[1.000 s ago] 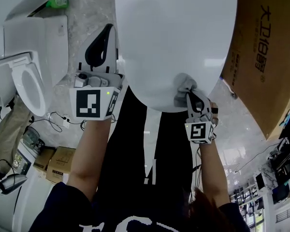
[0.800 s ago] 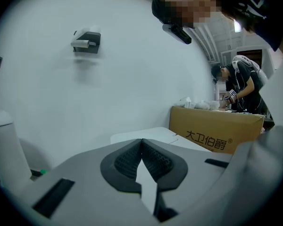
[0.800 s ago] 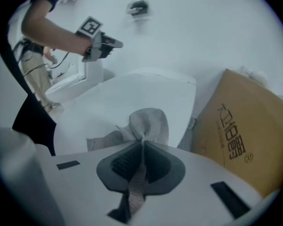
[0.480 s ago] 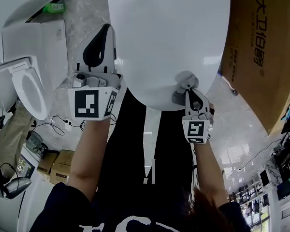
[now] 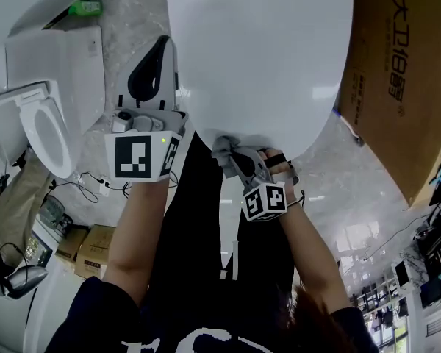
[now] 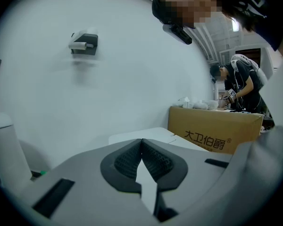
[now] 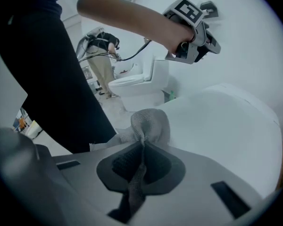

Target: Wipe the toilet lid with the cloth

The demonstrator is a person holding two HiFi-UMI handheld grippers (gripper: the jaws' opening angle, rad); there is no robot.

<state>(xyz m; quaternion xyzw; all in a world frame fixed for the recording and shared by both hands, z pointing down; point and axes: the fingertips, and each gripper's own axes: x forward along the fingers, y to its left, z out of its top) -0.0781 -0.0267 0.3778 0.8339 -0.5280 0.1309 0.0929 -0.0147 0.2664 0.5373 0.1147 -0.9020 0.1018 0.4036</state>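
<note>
The white toilet lid [image 5: 257, 57] fills the top middle of the head view and shows again as the toilet lid [image 7: 226, 121] in the right gripper view. My right gripper [image 5: 234, 155] is shut on a grey cloth [image 5: 222, 147], which presses on the lid's near front edge. In the right gripper view the cloth [image 7: 151, 124] bunches out past the closed right gripper [image 7: 142, 145]. My left gripper [image 5: 164, 46] hangs beside the lid's left rim, clear of it. In its own view the left gripper [image 6: 141, 142] is shut with nothing between the pads.
A second toilet [image 5: 44, 116] with its seat showing stands at the left. A big cardboard box [image 5: 404, 72] leans at the lid's right. Small boxes [image 5: 84, 248] and cables lie on the floor at lower left. Another person [image 6: 240, 86] works behind the box.
My right gripper has slid the cloth leftward along the lid's front edge, from the right front to the middle front. The left gripper has stayed put.
</note>
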